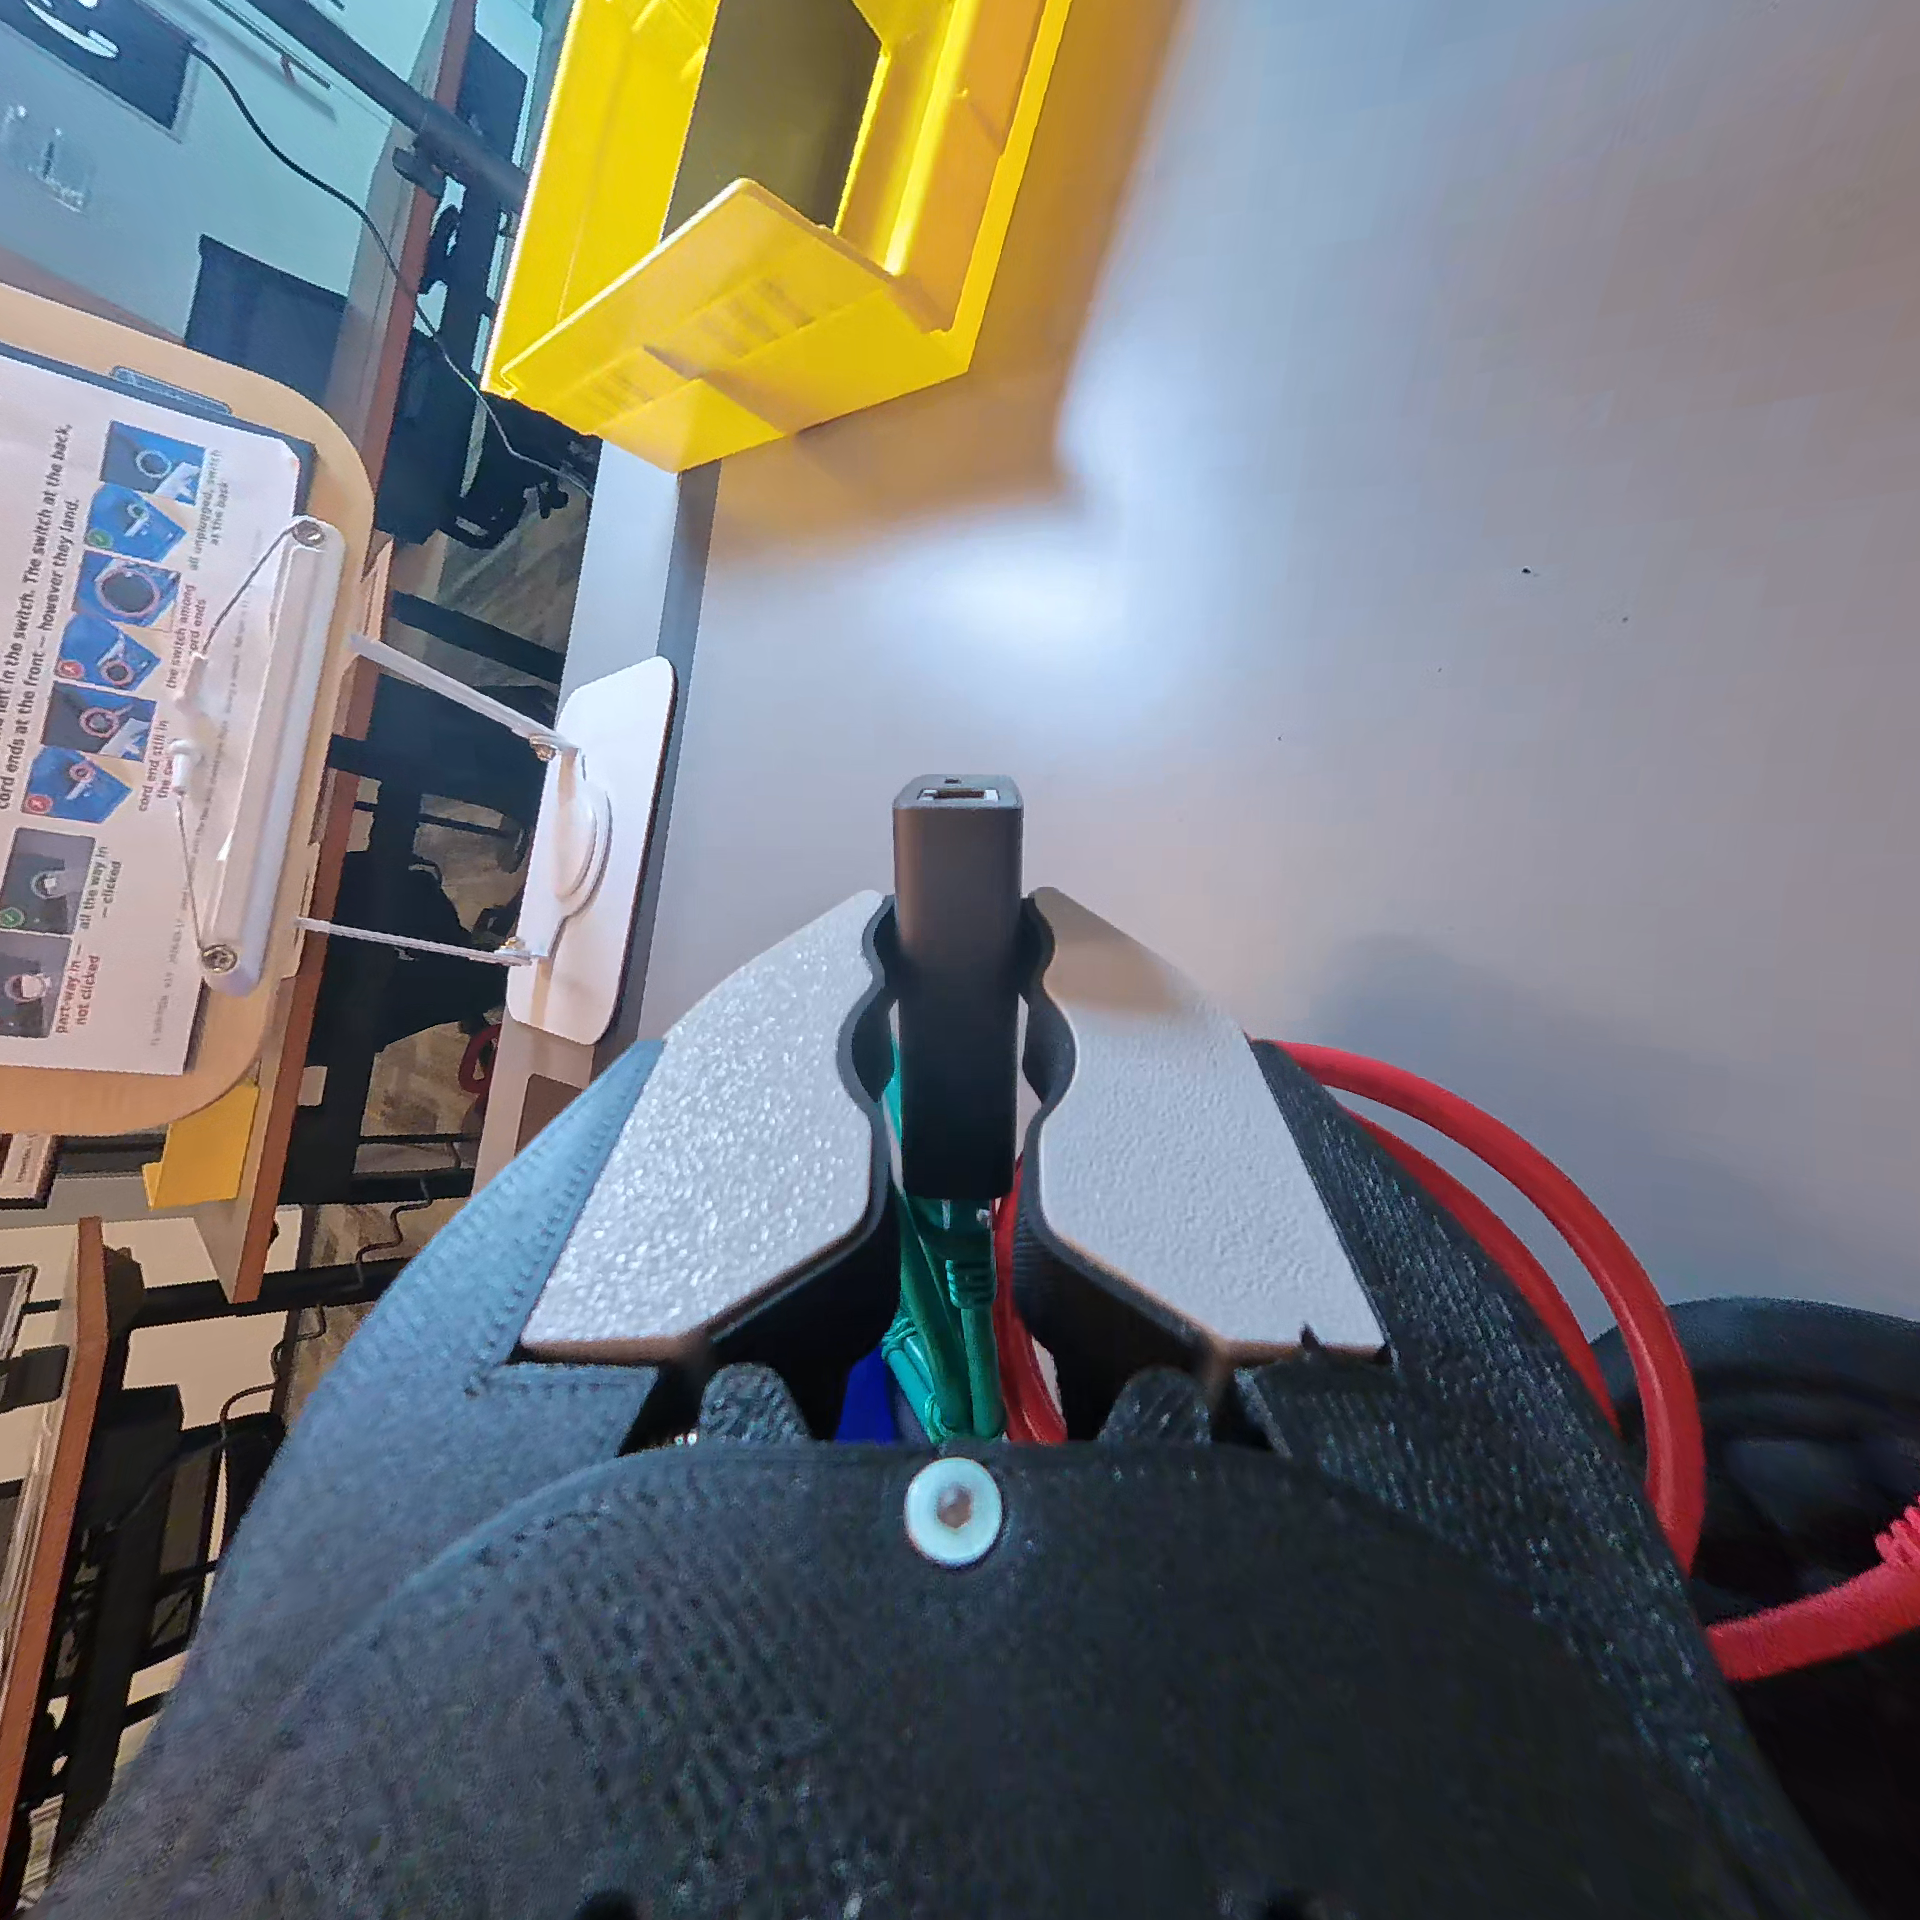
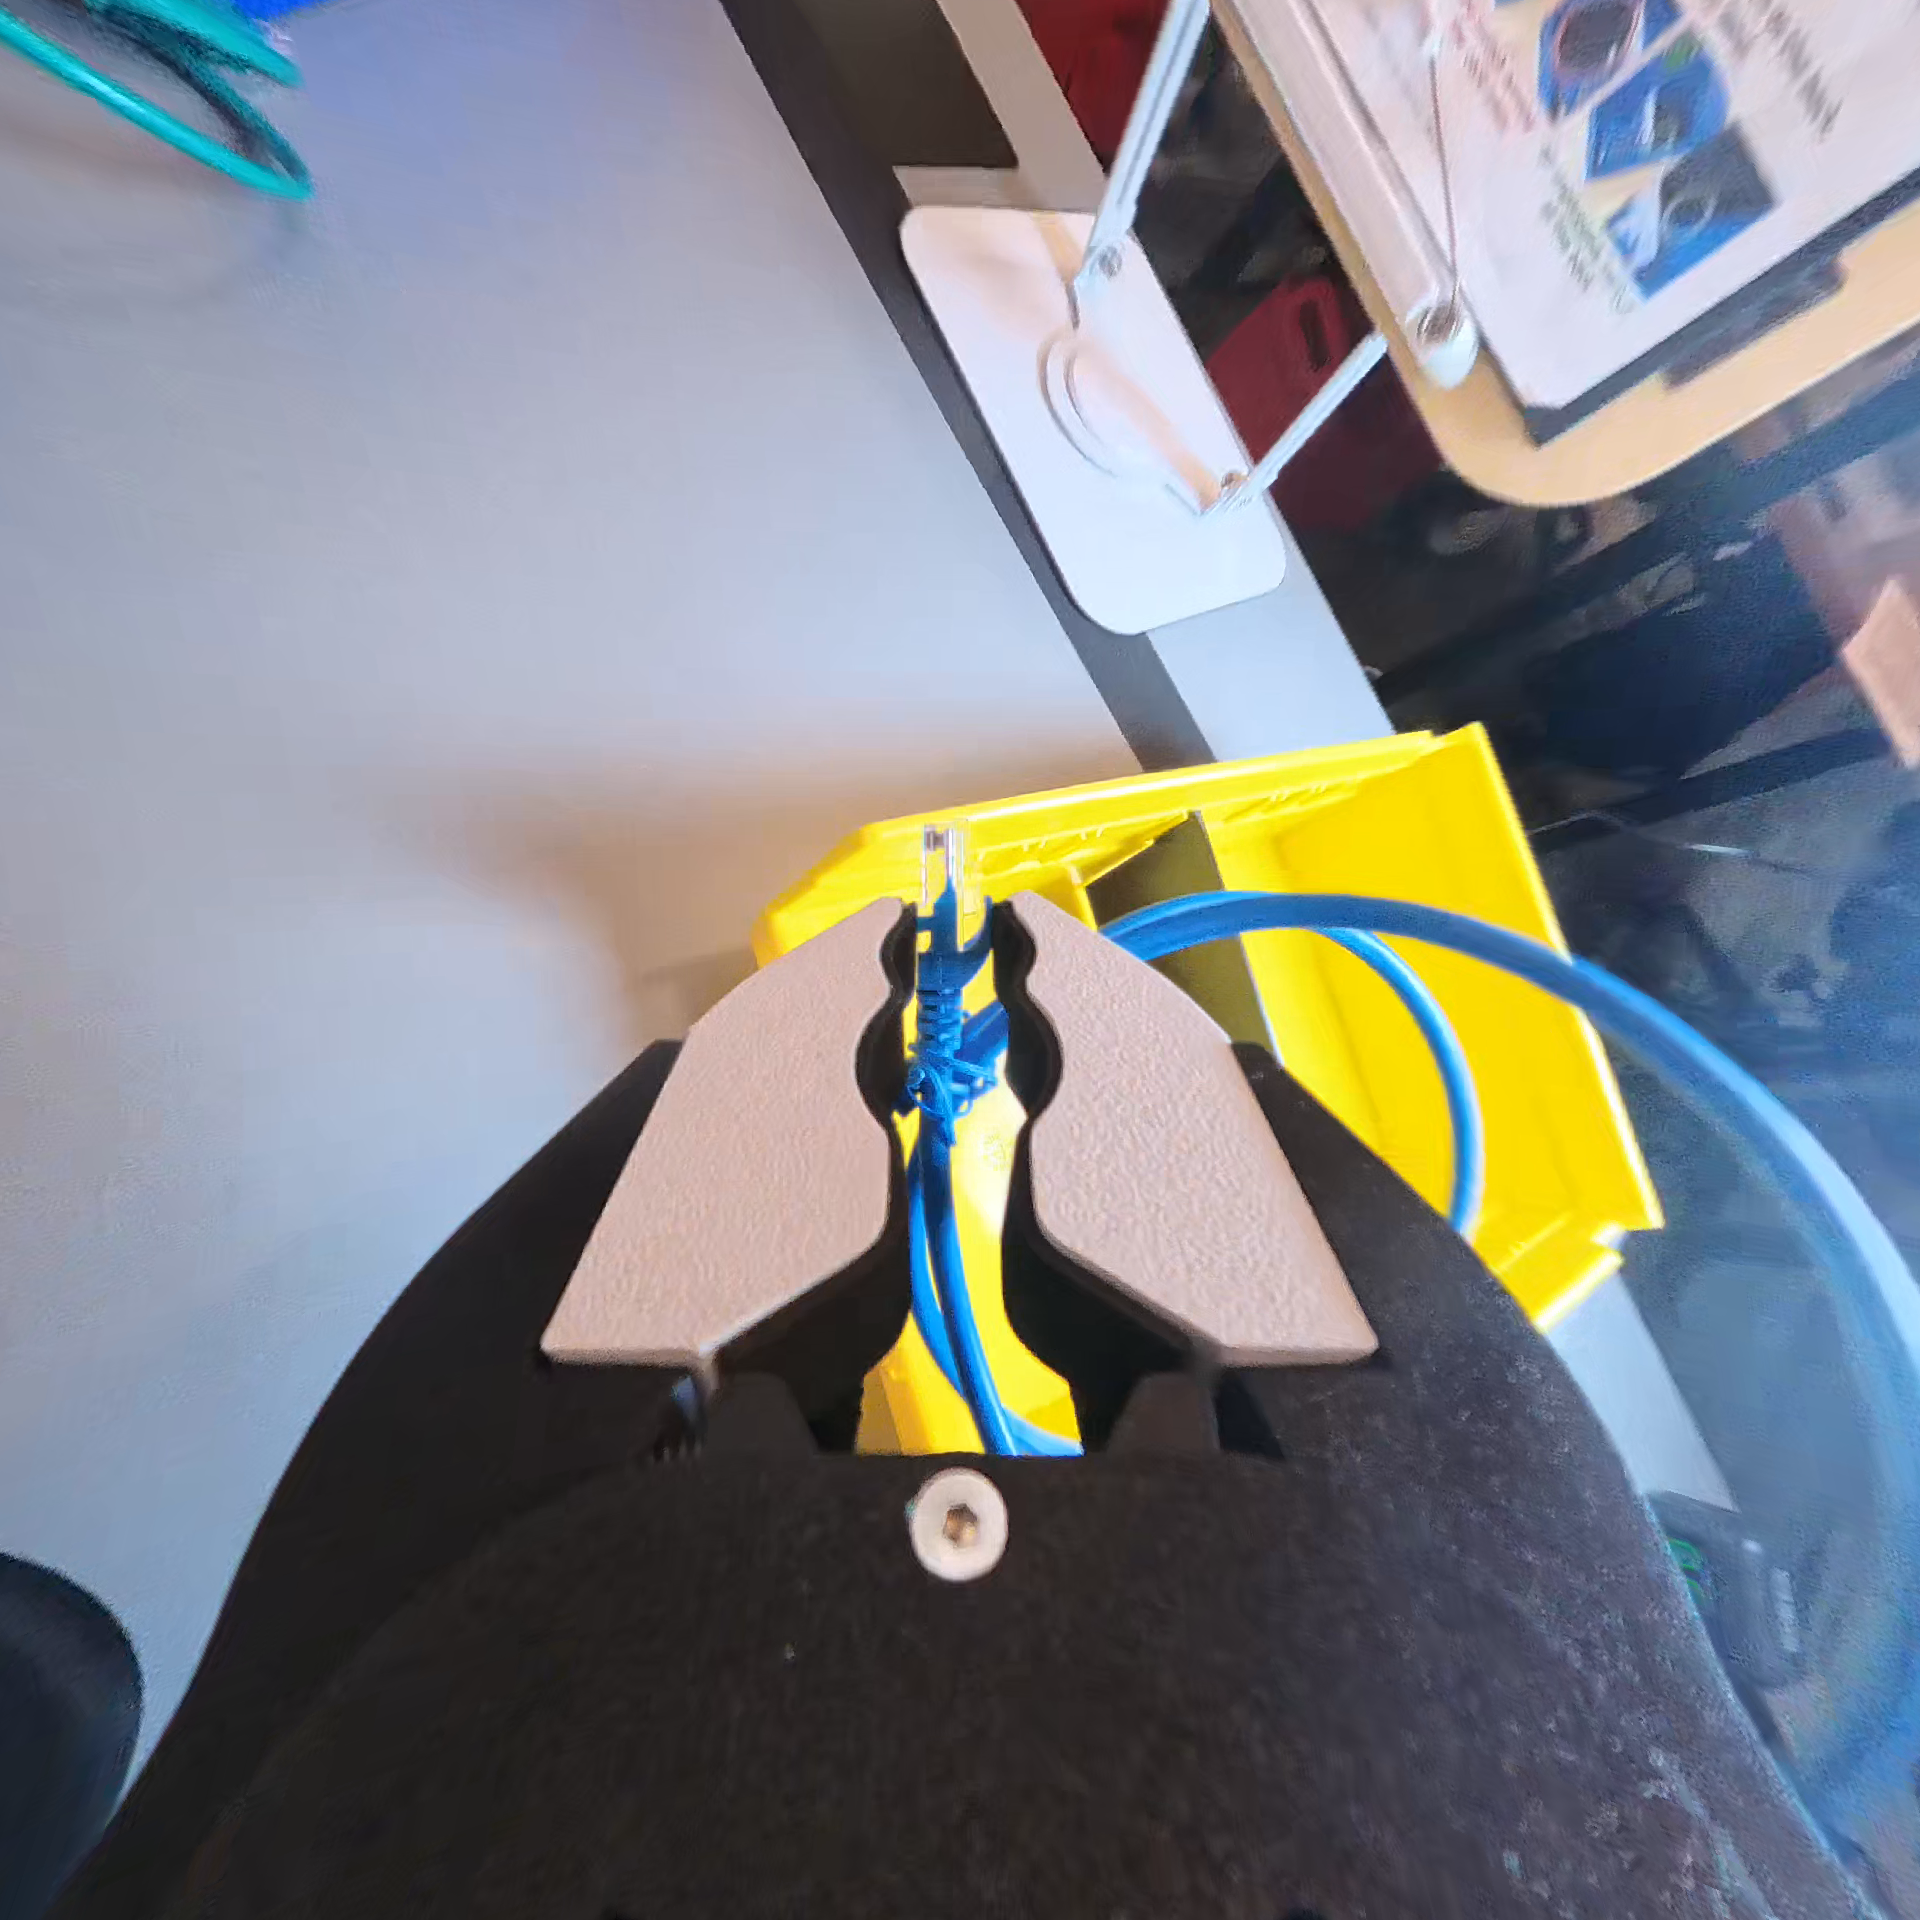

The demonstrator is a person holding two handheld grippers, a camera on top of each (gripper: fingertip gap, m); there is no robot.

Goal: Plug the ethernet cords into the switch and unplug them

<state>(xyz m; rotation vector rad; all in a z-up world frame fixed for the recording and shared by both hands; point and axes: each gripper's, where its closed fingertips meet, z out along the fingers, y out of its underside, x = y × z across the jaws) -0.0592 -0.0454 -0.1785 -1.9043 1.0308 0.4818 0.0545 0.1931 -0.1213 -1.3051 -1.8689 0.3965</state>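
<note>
Left wrist view: the left gripper [image 1: 958, 914] squeezes the black switch [image 1: 956, 977], its long side pointing far, away from the camera. The right gripper [image 2: 951, 914] pinches the blue cord [image 2: 1299, 925] plug [image 2: 943, 935], clear tip pointing far toward the yellow bin [image 2: 1455, 935].

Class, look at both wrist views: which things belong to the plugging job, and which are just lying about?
Part of the job:
- black switch, clamped in the left gripper
- blue cord, its plug end held in the right gripper
- green cord
- red cord

Just lying about:
- yellow bin
- stand holding an instruction sheet
</note>
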